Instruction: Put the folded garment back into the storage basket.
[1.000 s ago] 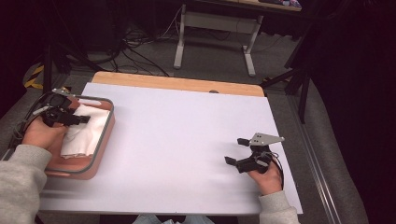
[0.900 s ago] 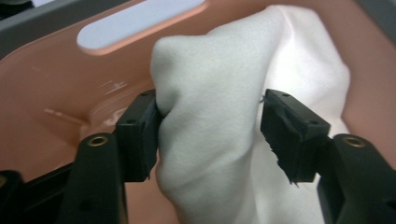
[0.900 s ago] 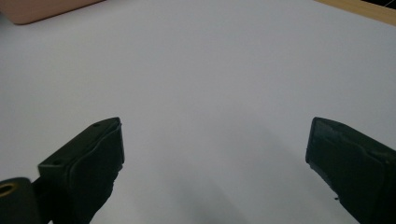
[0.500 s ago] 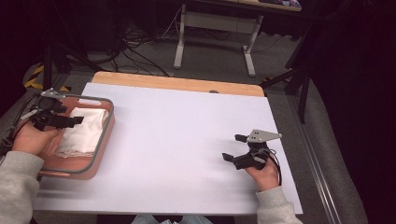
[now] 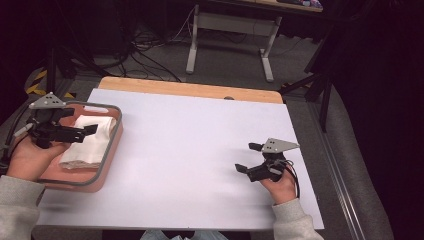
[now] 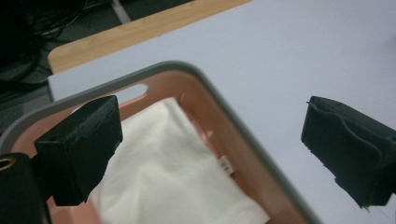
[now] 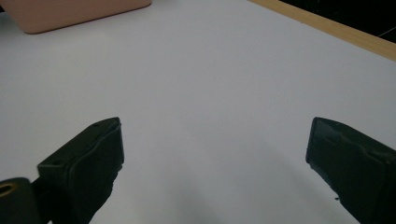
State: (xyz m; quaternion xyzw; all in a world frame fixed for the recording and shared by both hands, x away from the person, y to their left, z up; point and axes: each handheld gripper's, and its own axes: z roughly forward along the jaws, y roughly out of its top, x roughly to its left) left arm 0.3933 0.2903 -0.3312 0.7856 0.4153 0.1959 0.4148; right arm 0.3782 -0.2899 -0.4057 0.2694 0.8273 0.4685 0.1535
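A pink tray with a grey rim (image 5: 113, 150) sits at the table's left edge, and a folded white cloth (image 5: 91, 142) lies in it. My left gripper (image 5: 83, 132) hovers over the tray's left part, open, with nothing between its jaws. The left gripper view looks down on the cloth (image 6: 173, 179) and the tray rim (image 6: 236, 119) past my open left gripper (image 6: 215, 151). My right gripper (image 5: 247, 157) rests low over the white table cover at the right, open and empty. In the right gripper view my right gripper (image 7: 215, 170) faces bare cover, the tray (image 7: 70, 11) far off.
A white cover (image 5: 200, 150) spreads over the table, with a strip of bare wood (image 5: 200, 90) along the far edge. Beyond the table are cables and a white stand's legs (image 5: 230, 45) on a dark floor.
My left gripper has drawn back leftward from above the cloth to the tray's left side. The right gripper has edged slightly left. The cloth stays in the tray.
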